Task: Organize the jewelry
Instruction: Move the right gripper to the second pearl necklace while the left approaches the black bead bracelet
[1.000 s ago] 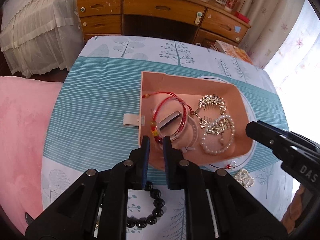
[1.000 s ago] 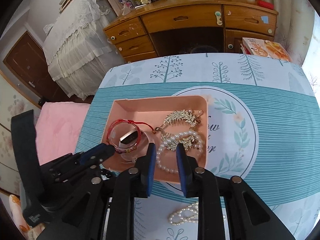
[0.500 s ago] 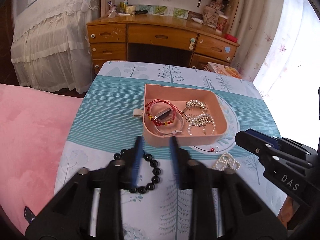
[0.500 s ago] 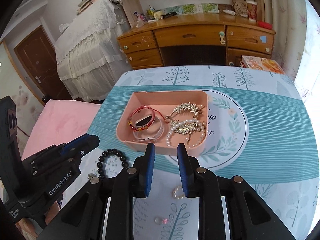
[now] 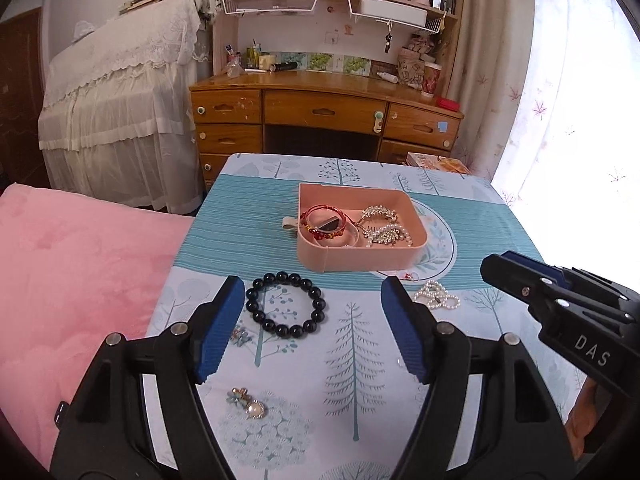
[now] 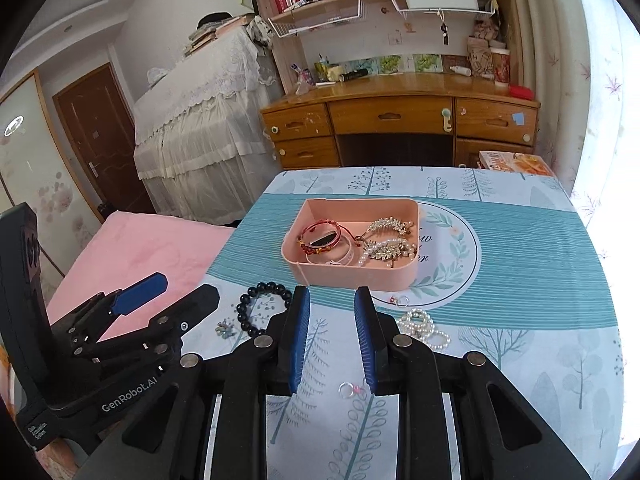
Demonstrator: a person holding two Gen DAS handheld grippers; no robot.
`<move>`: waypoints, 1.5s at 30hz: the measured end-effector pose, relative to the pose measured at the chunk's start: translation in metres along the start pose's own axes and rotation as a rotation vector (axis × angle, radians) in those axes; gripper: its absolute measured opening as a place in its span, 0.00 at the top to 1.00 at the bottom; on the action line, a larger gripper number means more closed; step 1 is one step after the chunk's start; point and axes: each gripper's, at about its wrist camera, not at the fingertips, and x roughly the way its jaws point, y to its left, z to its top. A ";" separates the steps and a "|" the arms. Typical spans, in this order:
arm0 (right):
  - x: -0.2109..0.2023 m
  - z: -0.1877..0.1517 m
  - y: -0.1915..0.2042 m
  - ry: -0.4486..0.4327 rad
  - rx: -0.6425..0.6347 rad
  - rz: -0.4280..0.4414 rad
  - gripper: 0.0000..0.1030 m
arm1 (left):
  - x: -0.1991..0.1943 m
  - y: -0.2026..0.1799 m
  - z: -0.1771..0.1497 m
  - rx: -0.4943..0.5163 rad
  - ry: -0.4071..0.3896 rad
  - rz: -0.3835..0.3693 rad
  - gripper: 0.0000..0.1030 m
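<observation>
Your left hand-held gripper stands wide, its jaws having just been opening, with nothing between them; one black bead bracelet lies on the worktop below the gap. Your right hand-held gripper shows a narrow gap and holds nothing. One pink tray holds a red bracelet, two gold leaf pieces and pearls. Loose on the cloth: one pearl strand, one ring, one brooch and one small flower piece.
</observation>
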 end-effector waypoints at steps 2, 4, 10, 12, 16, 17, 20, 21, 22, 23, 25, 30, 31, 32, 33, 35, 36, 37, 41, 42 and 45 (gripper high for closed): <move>-0.012 -0.010 0.004 -0.010 -0.002 -0.003 0.74 | -0.008 0.002 -0.005 -0.003 0.001 0.001 0.34; -0.020 -0.018 0.007 -0.017 -0.003 -0.012 0.68 | -0.018 0.006 -0.013 -0.007 0.000 0.014 0.34; -0.041 -0.044 0.012 -0.025 0.006 -0.037 0.67 | -0.038 0.015 -0.032 -0.017 -0.009 0.043 0.34; -0.045 -0.052 0.013 -0.020 0.007 -0.044 0.67 | -0.040 0.014 -0.035 -0.014 -0.008 0.047 0.34; -0.047 -0.065 0.018 -0.009 -0.001 -0.061 0.67 | -0.045 0.015 -0.043 0.001 -0.008 0.062 0.34; -0.045 -0.066 0.018 -0.006 -0.001 -0.061 0.67 | -0.045 0.015 -0.043 0.004 -0.010 0.061 0.34; -0.043 -0.072 0.020 0.006 -0.004 -0.065 0.67 | -0.045 0.016 -0.046 -0.003 0.000 0.063 0.34; -0.043 -0.075 0.021 0.012 -0.008 -0.065 0.67 | -0.046 0.017 -0.046 -0.003 0.003 0.063 0.34; -0.041 -0.077 0.022 0.017 -0.013 -0.065 0.67 | -0.046 0.017 -0.046 0.002 -0.011 0.060 0.34; -0.041 -0.079 0.023 0.020 -0.020 -0.064 0.67 | -0.046 0.017 -0.046 0.007 -0.005 0.056 0.34; -0.038 -0.083 0.026 0.028 -0.044 -0.070 0.67 | -0.045 0.019 -0.049 0.010 0.005 0.048 0.34; -0.028 -0.090 0.019 0.051 -0.072 -0.063 0.67 | -0.034 0.025 -0.066 0.027 0.073 0.012 0.34; -0.027 -0.091 0.017 0.056 -0.073 -0.056 0.67 | -0.032 0.025 -0.070 0.031 0.082 0.011 0.34; -0.024 -0.093 0.015 0.064 -0.078 -0.053 0.67 | -0.030 0.026 -0.075 0.039 0.098 0.012 0.34; -0.023 -0.097 0.013 0.070 -0.088 -0.057 0.67 | -0.027 0.027 -0.079 0.043 0.109 0.013 0.34; -0.020 -0.102 0.010 0.080 -0.105 -0.062 0.67 | -0.025 0.029 -0.088 0.051 0.128 0.000 0.34; -0.019 -0.105 0.009 0.089 -0.110 -0.059 0.67 | -0.023 0.030 -0.092 0.053 0.136 -0.010 0.34; -0.017 -0.109 0.007 0.101 -0.115 -0.054 0.67 | -0.021 0.032 -0.095 0.054 0.142 -0.016 0.34; -0.007 -0.119 0.002 0.128 -0.123 -0.056 0.67 | -0.010 0.041 -0.098 0.039 0.169 -0.021 0.34; -0.004 -0.121 0.000 0.135 -0.119 -0.054 0.67 | -0.008 0.043 -0.097 0.032 0.173 -0.025 0.34; 0.003 -0.119 -0.004 0.140 -0.102 -0.055 0.67 | 0.001 0.055 -0.089 0.014 0.187 -0.050 0.34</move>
